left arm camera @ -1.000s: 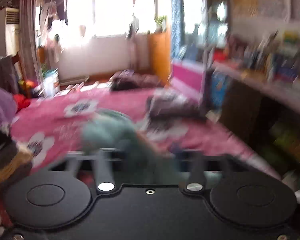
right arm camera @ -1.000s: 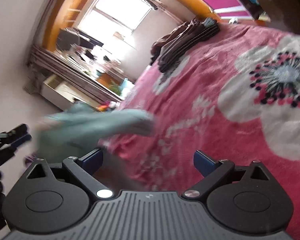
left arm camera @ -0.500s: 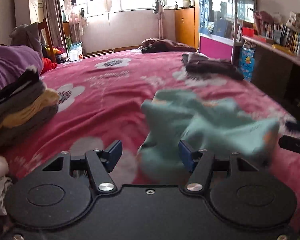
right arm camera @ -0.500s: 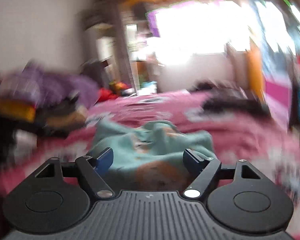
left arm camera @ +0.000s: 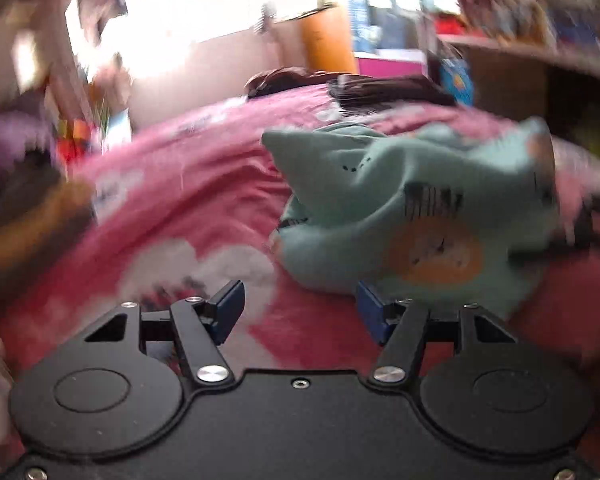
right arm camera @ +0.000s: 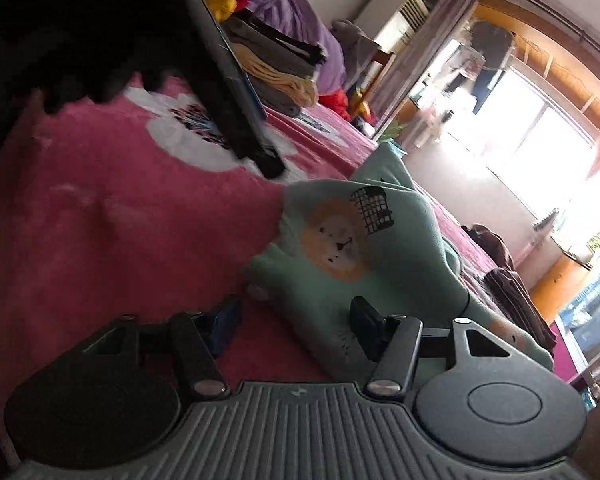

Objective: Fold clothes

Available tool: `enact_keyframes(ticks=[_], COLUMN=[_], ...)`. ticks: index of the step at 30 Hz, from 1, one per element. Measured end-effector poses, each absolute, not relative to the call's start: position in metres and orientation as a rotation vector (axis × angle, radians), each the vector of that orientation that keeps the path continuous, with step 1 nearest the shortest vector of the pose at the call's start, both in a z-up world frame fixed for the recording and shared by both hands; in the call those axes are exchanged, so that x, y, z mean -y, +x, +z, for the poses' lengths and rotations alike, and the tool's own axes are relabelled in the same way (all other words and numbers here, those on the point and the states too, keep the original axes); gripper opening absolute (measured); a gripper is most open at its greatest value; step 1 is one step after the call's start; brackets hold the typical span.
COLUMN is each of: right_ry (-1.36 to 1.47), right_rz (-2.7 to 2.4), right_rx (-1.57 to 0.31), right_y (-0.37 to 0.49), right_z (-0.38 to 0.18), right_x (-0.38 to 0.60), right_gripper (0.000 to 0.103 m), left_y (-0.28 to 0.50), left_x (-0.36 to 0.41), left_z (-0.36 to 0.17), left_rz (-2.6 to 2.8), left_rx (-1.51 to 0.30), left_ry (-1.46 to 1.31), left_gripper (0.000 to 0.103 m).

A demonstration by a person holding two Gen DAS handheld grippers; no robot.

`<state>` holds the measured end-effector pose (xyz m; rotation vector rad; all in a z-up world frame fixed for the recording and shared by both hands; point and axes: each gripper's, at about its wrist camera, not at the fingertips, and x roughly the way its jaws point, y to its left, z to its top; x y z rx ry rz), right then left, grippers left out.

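Observation:
A mint-green child's top [left arm camera: 400,200] with an orange lion print lies crumpled on the pink flowered bedspread [left arm camera: 204,200]. In the left wrist view my left gripper [left arm camera: 300,312] is open just in front of it, with its right finger at the cloth's near edge. The same top [right arm camera: 352,248] shows in the right wrist view, where my right gripper [right arm camera: 296,324] is open with its right finger resting on the cloth. Neither gripper holds anything. The left gripper [right arm camera: 236,92] appears as a dark bar over the bed at the upper left of the right wrist view.
A stack of folded clothes [right arm camera: 276,68] sits on the bed's far side beside a purple heap [right arm camera: 300,20]. Dark garments [left arm camera: 380,88] lie further up the bed. Shelves [left arm camera: 540,52] run along the right wall. A bright window [right arm camera: 540,148] lies beyond the bed.
The green top has dropped from the air onto the bedspread and settled in a heap. Both grippers have swung down close to it; the right wrist view has rolled sideways.

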<state>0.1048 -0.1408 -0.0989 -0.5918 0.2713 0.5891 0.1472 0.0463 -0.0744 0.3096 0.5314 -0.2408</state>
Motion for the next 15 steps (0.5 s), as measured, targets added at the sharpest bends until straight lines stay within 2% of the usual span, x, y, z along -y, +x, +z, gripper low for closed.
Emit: enact_keyframes(ticks=[1,2,15], right_ry=[-0.582,-0.571,-0.496], right_rz=[0.578,0.566,0.455], right_rx=[-0.270,-0.268,-0.230], right_y=[0.107,0.110,0.131], right_z=[-0.096,-0.093,-0.066], right_x=[0.145,0.148,0.186], right_gripper=[0.015,0.011,0.010], left_y=[0.145,0.143,0.133], left_x=[-0.044,-0.042,0.014], left_z=[-0.076,-0.078,-0.117], left_rz=[-0.260,-0.278,-0.364], left_rx=[-0.524,-0.516,-0.274], left_ry=[0.346,0.382,0.798], left_gripper=[0.060,0.060,0.060])
